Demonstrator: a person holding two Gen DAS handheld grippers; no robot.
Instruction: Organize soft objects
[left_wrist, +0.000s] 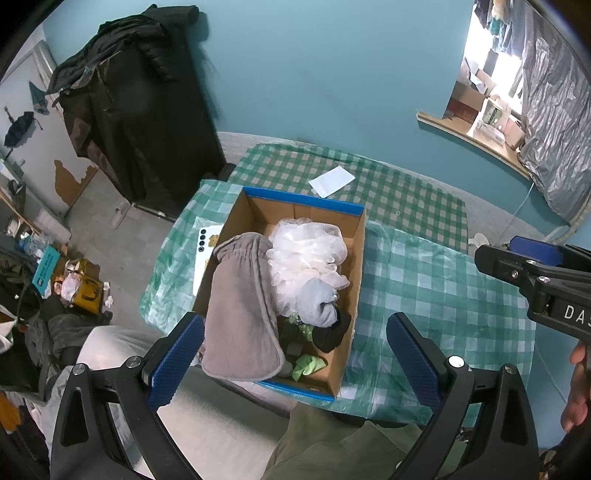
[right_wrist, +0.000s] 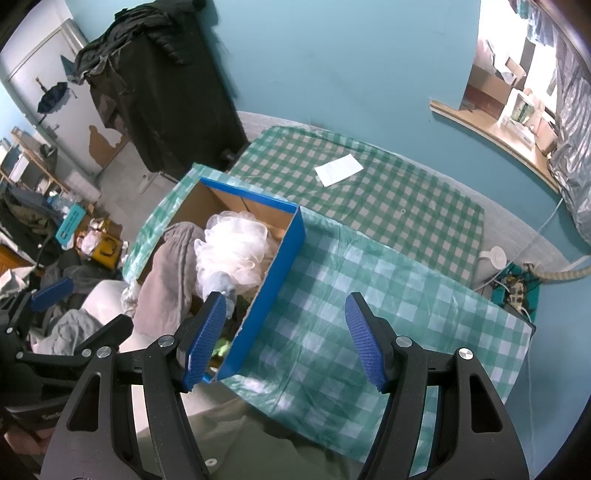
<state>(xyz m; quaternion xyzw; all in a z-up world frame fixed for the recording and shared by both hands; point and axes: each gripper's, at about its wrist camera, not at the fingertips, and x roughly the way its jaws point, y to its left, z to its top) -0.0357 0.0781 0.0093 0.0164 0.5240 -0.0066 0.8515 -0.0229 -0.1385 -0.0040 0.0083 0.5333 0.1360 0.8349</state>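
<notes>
The left gripper (left_wrist: 295, 362) is hanging nearest, over the near end of the cardboard box (left_wrist: 356, 266), its jaws standing wide with nothing between them; the right gripper (right_wrist: 286, 339) is hovering just beside the box's blue outer wall, likewise spread and gripping nothing. Inside the box the soft things are lying heaped: a grey towel (left_wrist: 242, 306) is draping over the near left corner and spilling past the rim, a white mesh bath pouf (left_wrist: 306, 254) is sitting in the middle, a pale blue rolled sock (left_wrist: 317, 301) is resting against the pouf, with a black cloth (left_wrist: 332, 332) and a green cloth (left_wrist: 306, 363) lower down towards the near end. All of it looks light, limp and hard to damage; the towel will probably sag and drag, so I would pinch it at the thick hem overhanging the rim, and the pouf by any bunch of netting. Beyond the box, a white paper (left_wrist: 331, 181) is lying on the checked tablecloth (left_wrist: 424, 288). The box walls and the overhanging towel are crowding access to the smaller pieces.
</notes>
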